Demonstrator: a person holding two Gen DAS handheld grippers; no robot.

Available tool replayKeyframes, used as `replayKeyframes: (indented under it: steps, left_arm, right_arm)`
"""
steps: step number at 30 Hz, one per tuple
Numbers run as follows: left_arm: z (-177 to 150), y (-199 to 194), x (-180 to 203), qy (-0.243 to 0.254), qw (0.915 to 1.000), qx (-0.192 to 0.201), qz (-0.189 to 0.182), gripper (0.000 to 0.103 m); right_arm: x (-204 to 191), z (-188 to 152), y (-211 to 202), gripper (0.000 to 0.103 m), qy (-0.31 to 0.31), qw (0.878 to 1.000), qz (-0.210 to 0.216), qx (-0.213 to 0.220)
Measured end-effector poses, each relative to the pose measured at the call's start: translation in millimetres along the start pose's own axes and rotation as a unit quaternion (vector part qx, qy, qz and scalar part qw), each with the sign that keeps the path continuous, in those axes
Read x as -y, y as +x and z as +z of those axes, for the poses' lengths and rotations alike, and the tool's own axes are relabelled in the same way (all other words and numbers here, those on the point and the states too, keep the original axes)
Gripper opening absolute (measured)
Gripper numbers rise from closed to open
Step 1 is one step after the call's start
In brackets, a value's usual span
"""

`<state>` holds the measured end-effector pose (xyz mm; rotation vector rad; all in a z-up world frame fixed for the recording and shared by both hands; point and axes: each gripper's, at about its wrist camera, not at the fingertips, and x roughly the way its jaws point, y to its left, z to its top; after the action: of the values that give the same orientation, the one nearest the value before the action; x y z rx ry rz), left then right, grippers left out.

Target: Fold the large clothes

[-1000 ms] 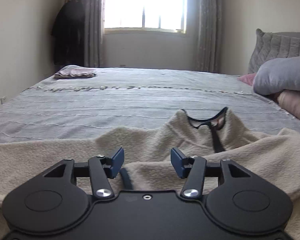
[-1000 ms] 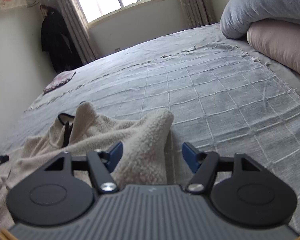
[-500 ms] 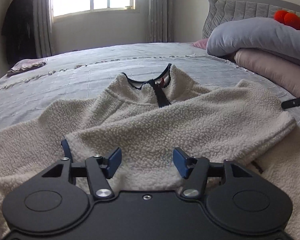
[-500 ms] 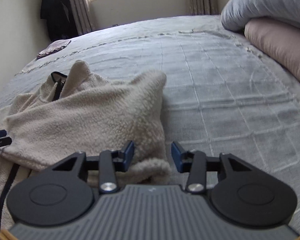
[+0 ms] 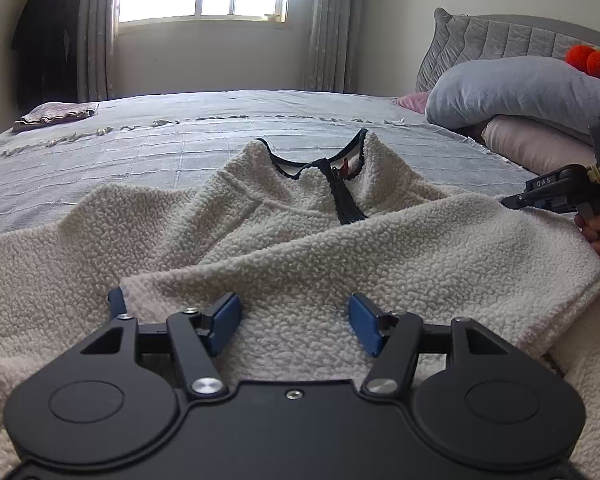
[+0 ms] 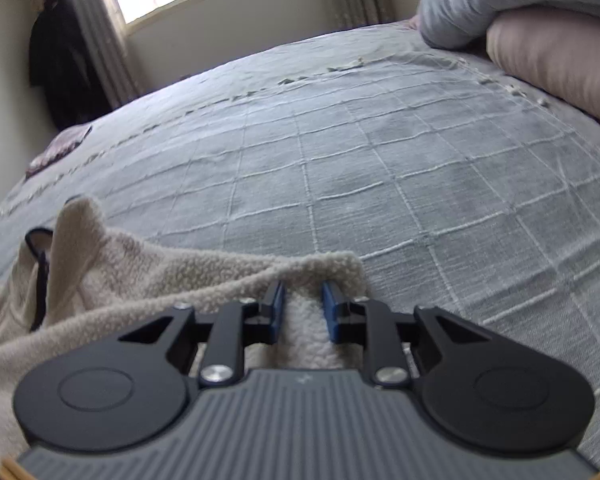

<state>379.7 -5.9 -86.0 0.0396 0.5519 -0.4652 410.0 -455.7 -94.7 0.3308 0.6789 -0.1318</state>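
A cream fleece jacket (image 5: 300,232) lies on the grey bed (image 5: 180,140), its dark-zipped collar (image 5: 340,184) pointing toward the window. One sleeve is folded across its front. My left gripper (image 5: 294,308) hovers low over that sleeve. Its jaws are opening, and the fleece lies between the blue pads (image 5: 224,320) without being pressed. At the jacket's right edge, my right gripper (image 6: 302,300) is closing, and a ridge of the fleece jacket (image 6: 140,272) is pinched between its pads. That right gripper (image 5: 560,192) also shows in the left wrist view, with a hand (image 5: 592,228) on it.
A grey pillow (image 5: 520,88) on a pink one (image 5: 532,144) is stacked at the headboard on the right, with a red plush (image 5: 588,60) behind. A folded cloth (image 5: 56,112) lies at the far left corner. Bare bedspread (image 6: 380,160) stretches beyond the jacket.
The sleeve now lies folded across the jacket's front. My left gripper has sunk closer to it with jaws a little wider. The right gripper's jaws went from wide apart to pinching the fleece edge.
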Motion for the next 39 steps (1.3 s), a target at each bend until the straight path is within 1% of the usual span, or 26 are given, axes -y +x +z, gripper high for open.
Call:
replayKeyframes:
  steps: [2,3,4,6,8,10,11,12,13,14,16,17,18,19,20,21,22,24,25,26,27,29,30,33,36,39]
  left_arm:
    - [2.8,-7.8,-0.1,-0.003,1.0000,0.002,0.005,0.060]
    - [3.2,-14.4,-0.4,-0.005,1.0000,0.006,0.006,0.060]
    - [2.9,-21.4,-1.3,-0.007,0.9999,0.010,0.002,0.060]
    - [1.1,-34.9,-5.2,-0.010,0.9999,0.014,0.000,0.060]
    - [-4.2,-45.4,-10.3,-0.013,0.9998,0.015,0.001,0.060]
    - [-13.4,-45.0,-16.3,-0.019,0.9998,-0.004,-0.001,0.060]
    - [-18.7,-41.3,-19.8,-0.026,0.9995,-0.015,-0.004,0.060]
    - [-21.6,-41.6,-22.7,-0.033,0.9993,-0.011,-0.010,0.060]
    - [-19.8,-44.1,-25.1,-0.044,0.9989,-0.012,-0.012,0.060]
    - [-15.3,-49.3,-26.5,-0.057,0.9982,-0.014,-0.007,0.060]
    - [-7.0,-68.9,-28.6,-0.069,0.9976,-0.002,0.006,0.061]
    - [-4.7,-81.2,-30.5,-0.064,0.9978,0.009,0.014,0.070]
    - [-3.4,-93.8,-34.0,-0.060,0.9976,0.019,0.030,0.082]
    - [-3.2,-106.3,-39.4,-0.059,0.9967,0.026,0.049,0.086]
    - [-3.5,-117.0,-47.6,-0.061,0.9956,0.028,0.065,0.091]
    - [-4.3,-126.4,-56.8,-0.066,0.9945,0.026,0.077,0.092]
    - [-5.5,-134.7,-68.0,-0.076,0.9928,0.022,0.090,0.092]
    - [-10.7,-149.9,-97.1,-0.104,0.9862,0.014,0.128,0.095]
    - [-13.6,-156.7,-111.4,-0.116,0.9816,0.012,0.151,0.096]
    - [-16.4,-162.8,-125.9,-0.128,0.9757,0.010,0.177,0.097]
    - [-18.4,-167.6,-139.3,-0.140,0.9693,0.006,0.202,0.097]
    - [-22.8,-178.2,-169.8,-0.172,0.9511,-0.001,0.257,0.098]
    - [-25.1,-183.0,-183.9,-0.186,0.9428,-0.001,0.276,0.098]
    - [-32.7,-191.4,-224.2,-0.230,0.9247,-0.002,0.303,0.098]
    - [-41.6,-191.1,-260.9,-0.287,0.9062,-0.007,0.310,0.098]
    - [-51.6,-185.3,-291.7,-0.339,0.8870,-0.003,0.314,0.097]
  right_arm:
    - [-12.1,-0.9,-11.3,0.020,-0.025,0.999,-0.025,0.012]
    - [-19.1,-2.9,-22.2,0.024,-0.038,0.999,-0.029,0.022]
    - [-24.7,-5.5,-34.2,0.024,-0.048,0.998,-0.024,0.033]
    - [-35.3,-14.7,-63.1,0.027,-0.076,0.995,0.005,0.058]
    - [-42.5,-28.5,-86.3,0.028,-0.092,0.993,0.027,0.068]
    - [-46.4,-43.5,-99.0,0.028,-0.097,0.992,0.052,0.059]
    - [-46.5,-51.7,-99.1,0.028,-0.097,0.993,0.056,0.045]
    - [-44.4,-59.4,-93.8,0.029,-0.098,0.993,0.055,0.027]
    - [-41.9,-68.1,-80.6,0.028,-0.104,0.994,0.042,-0.003]
    - [-37.7,-73.7,-73.2,0.028,-0.107,0.993,0.045,-0.004]
    - [-36.7,-68.5,-78.3,0.030,-0.079,0.996,0.047,-0.002]
    - [-39.5,-63.0,-83.0,0.033,-0.067,0.997,0.044,-0.008]
    - [-43.1,-59.8,-88.6,0.044,-0.065,0.997,0.043,-0.011]
    - [-47.4,-60.4,-97.0,0.054,-0.071,0.996,0.044,-0.007]
    - [-51.1,-61.6,-105.9,0.058,-0.078,0.996,0.044,-0.002]
    - [-54.6,-63.4,-114.3,0.063,-0.084,0.996,0.042,0.002]
    - [-57.4,-66.2,-123.0,0.064,-0.088,0.995,0.042,0.005]
    - [-62.3,-72.2,-136.7,0.073,-0.086,0.995,0.043,0.005]
    - [-65.7,-75.8,-144.0,0.079,-0.087,0.995,0.046,0.005]
    - [-68.6,-79.1,-149.8,0.081,-0.086,0.995,0.051,0.006]
    - [-70.7,-82.5,-154.4,0.084,-0.085,0.995,0.056,0.009]
    - [-74.4,-88.2,-162.2,0.088,-0.080,0.994,0.073,0.015]
    - [-76.1,-90.7,-163.8,0.089,-0.081,0.993,0.079,0.015]
    - [-83.9,-92.5,-163.2,0.090,-0.091,0.993,0.081,0.004]
    - [-85.7,-93.0,-161.7,0.093,-0.083,0.992,0.091,0.008]
    - [-85.8,-94.5,-155.7,0.093,-0.080,0.992,0.093,-0.002]
